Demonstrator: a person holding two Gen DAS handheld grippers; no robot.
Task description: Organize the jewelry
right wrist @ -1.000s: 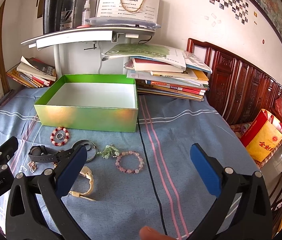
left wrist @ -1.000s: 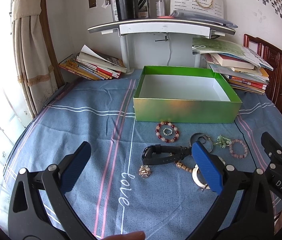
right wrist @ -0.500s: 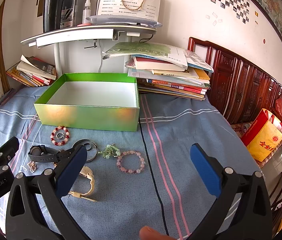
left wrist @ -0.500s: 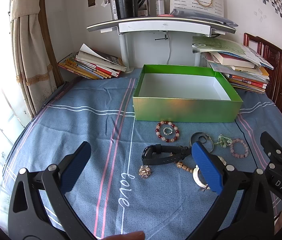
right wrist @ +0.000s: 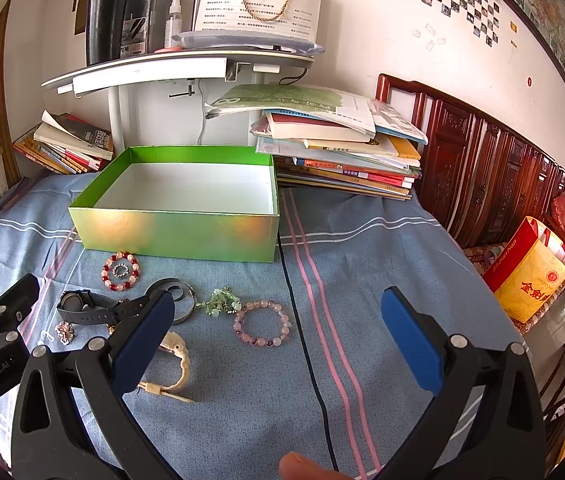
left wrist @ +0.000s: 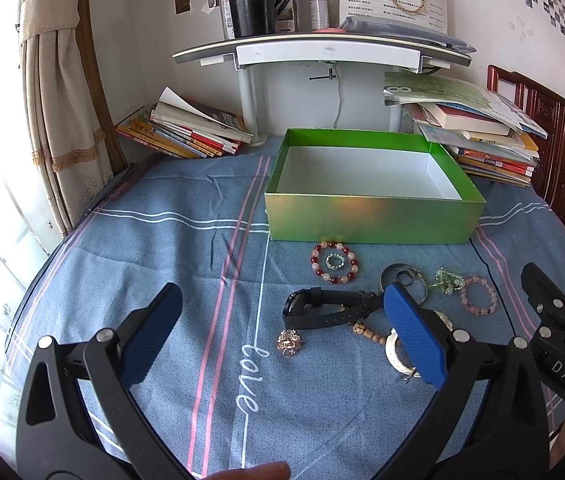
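Note:
An open green box (left wrist: 370, 216) (right wrist: 178, 228) with a bare white inside stands on the blue cloth. In front of it lie a red-and-white bead bracelet (left wrist: 334, 262) (right wrist: 119, 271) around a small ring, a black watch (left wrist: 322, 312) (right wrist: 94, 308), a gold brooch (left wrist: 289, 343), a metal key ring (right wrist: 180, 292), a green bead charm (right wrist: 221, 300), a pink bead bracelet (left wrist: 478, 295) (right wrist: 262, 323) and an ivory bangle (right wrist: 180, 360). My left gripper (left wrist: 282, 336) hovers open over the watch and brooch. My right gripper (right wrist: 278, 332) hangs open above the pink bracelet.
Book stacks (left wrist: 186, 132) (right wrist: 342, 148) flank the box at the back, under a white shelf (left wrist: 322, 50) with bottles and a paper bag. A curtain (left wrist: 54, 80) hangs left. A wooden headboard (right wrist: 494, 176) and a red-yellow bag (right wrist: 530, 272) stand right.
Both views have shifted only slightly; the jewelry and the box lie as before and both grippers stay open.

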